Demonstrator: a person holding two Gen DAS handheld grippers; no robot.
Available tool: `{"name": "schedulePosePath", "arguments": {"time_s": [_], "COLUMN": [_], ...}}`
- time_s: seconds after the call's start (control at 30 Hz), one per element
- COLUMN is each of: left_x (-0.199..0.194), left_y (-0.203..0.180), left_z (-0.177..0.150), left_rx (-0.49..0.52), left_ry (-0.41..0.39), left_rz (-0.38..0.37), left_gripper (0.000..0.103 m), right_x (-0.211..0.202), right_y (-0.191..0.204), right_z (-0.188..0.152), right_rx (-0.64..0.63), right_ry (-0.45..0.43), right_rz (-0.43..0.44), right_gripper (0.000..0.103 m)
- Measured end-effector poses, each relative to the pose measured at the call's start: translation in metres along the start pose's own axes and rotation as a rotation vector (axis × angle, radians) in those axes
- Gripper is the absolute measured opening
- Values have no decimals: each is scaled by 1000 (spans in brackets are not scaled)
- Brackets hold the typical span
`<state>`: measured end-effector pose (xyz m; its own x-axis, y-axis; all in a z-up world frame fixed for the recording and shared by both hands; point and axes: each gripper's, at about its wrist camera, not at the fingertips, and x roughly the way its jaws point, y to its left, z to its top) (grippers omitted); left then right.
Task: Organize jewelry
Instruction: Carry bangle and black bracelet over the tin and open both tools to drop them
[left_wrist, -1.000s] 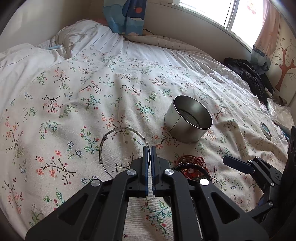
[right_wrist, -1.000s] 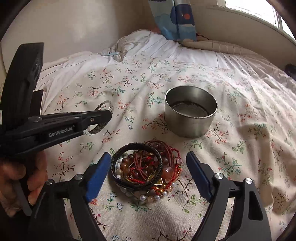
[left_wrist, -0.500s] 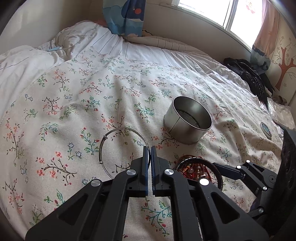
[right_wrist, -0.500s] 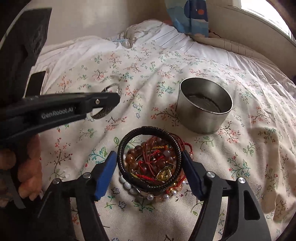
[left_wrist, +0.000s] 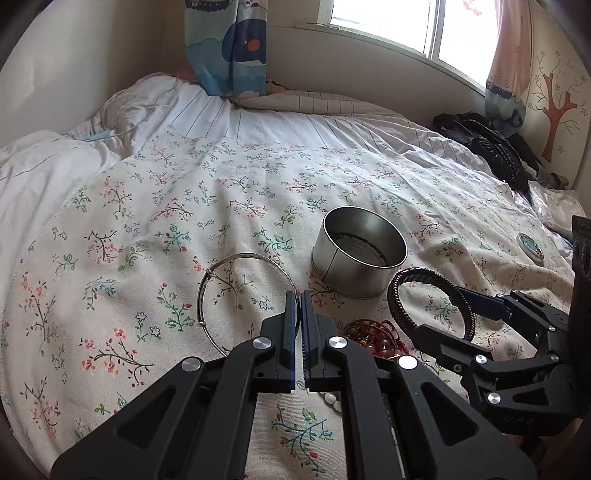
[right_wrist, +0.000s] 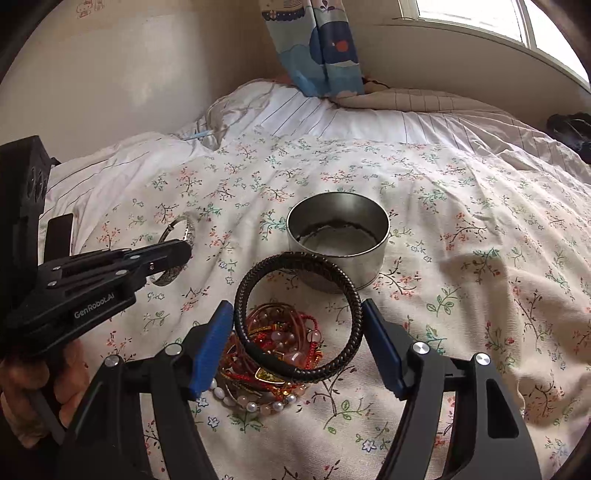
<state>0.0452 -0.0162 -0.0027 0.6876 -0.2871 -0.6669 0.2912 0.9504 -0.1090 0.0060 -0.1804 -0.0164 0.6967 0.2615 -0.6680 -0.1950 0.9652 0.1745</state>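
Note:
My right gripper (right_wrist: 297, 338) is shut on a black braided bracelet (right_wrist: 351, 299) and holds it lifted above a pile of red, brown and pearl bead bracelets (right_wrist: 280, 347). The bracelet also shows in the left wrist view (left_wrist: 397, 291), near the round metal tin (left_wrist: 360, 251). The tin (right_wrist: 338, 236) stands open just beyond the bracelet. My left gripper (left_wrist: 299, 299) is shut and empty, hovering over the bed beside a thin silver bangle (left_wrist: 207, 291). The bangle (right_wrist: 177, 236) is partly hidden behind the left gripper (right_wrist: 184, 251) in the right wrist view.
Everything lies on a floral bedspread (left_wrist: 184, 221). A white duvet (left_wrist: 44, 162) is bunched at the far left. Dark clothing (left_wrist: 491, 147) lies at the far right by the window. A small round lid (left_wrist: 530, 247) lies right of the tin.
My right gripper closed around the black bracelet and lifted it off the pile toward the tin. My left gripper stayed shut near the bangle.

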Motion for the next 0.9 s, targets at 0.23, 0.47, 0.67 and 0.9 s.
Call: {"name": "schedulePosePath", "arguments": {"time_s": [0.23, 0.47, 0.67, 0.9], "left_x": [-10, -9, 9, 45], "left_y": [0, -8, -24, -51], "left_z": [8, 31, 52, 73], "left_rx": [-23, -61, -54, -17], "left_ry": [-55, -90, -87, -53], "left_rz": [-86, -230, -278, -295], "left_gripper": [3, 3, 3, 3], "right_x": [1, -1, -2, -2], "right_y": [-17, -34, -40, -45], "right_z": [7, 10, 12, 15], "right_rx": [33, 77, 75, 73], "right_ry": [-27, -41, -44, -37], "right_rz": [-36, -57, -69, -80], "right_gripper": [68, 69, 69, 69]}}
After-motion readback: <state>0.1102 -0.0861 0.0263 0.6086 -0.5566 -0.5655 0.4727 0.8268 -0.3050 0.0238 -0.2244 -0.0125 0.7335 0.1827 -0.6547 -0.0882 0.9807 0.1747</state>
